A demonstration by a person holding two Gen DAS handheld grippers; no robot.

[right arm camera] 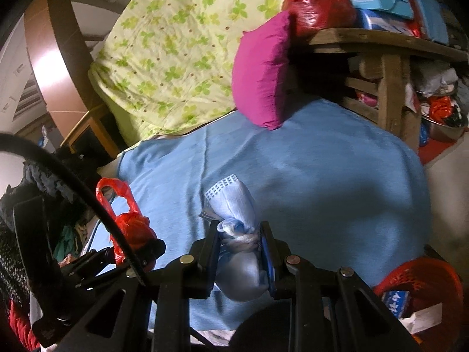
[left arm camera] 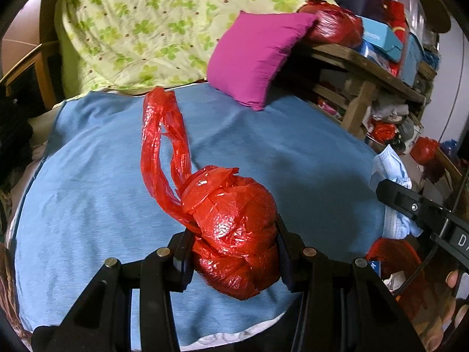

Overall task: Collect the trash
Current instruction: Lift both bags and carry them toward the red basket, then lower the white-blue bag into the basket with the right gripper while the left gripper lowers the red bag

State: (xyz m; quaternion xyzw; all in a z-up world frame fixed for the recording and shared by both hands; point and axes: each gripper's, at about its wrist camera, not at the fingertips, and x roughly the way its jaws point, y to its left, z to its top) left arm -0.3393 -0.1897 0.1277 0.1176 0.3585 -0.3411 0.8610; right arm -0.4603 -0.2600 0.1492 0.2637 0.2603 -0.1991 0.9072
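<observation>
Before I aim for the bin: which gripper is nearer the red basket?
Right. The right gripper, shut on a face mask, is beside the red basket; the left gripper, holding a red bag, is farther away.

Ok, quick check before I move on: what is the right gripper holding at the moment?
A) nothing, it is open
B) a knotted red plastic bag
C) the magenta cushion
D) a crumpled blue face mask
D: in the right wrist view the right gripper is shut on a crumpled blue face mask above the blue blanket, while the red plastic bag sits in the left gripper.
</observation>
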